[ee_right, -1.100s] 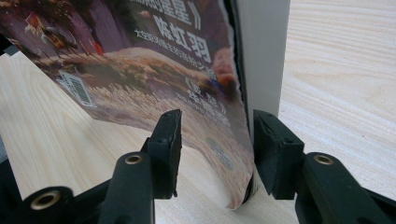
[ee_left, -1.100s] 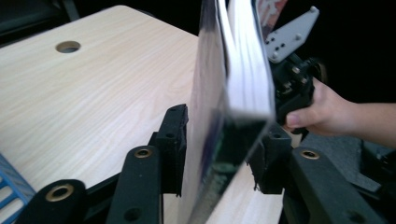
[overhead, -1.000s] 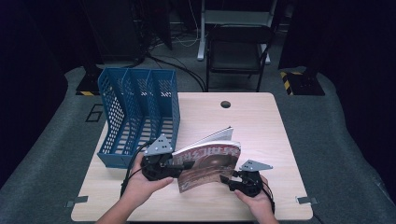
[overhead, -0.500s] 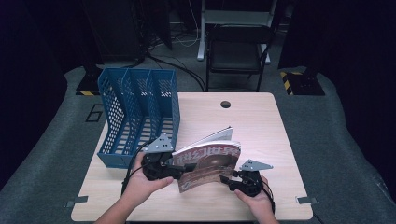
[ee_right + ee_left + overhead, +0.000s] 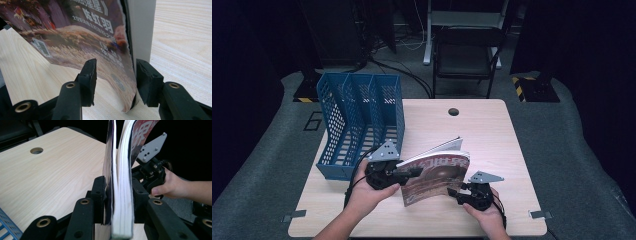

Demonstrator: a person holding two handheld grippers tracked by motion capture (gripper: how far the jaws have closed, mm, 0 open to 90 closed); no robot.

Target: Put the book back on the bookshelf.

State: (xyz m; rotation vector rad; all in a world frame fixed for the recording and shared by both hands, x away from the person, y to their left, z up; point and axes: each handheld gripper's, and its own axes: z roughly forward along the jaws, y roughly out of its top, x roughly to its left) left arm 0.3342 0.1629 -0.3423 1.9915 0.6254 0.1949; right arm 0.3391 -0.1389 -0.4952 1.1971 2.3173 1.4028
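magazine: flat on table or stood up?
Stood up on edge. The magazine rises off the table, left gripper jaws just closed, pressing both sides.

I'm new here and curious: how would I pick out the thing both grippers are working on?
On the wooden table, right of the blue file rack, stands a magazine on its edge. It's the only printed thing: glossy reddish-brown cover, white pages.

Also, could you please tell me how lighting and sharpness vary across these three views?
High view: the table is lit, the surroundings dark and the picture soft. Left gripper view: the magazine edge is crisp, its bottom corner blurred. Right gripper view: the cover print is readable, without glare.
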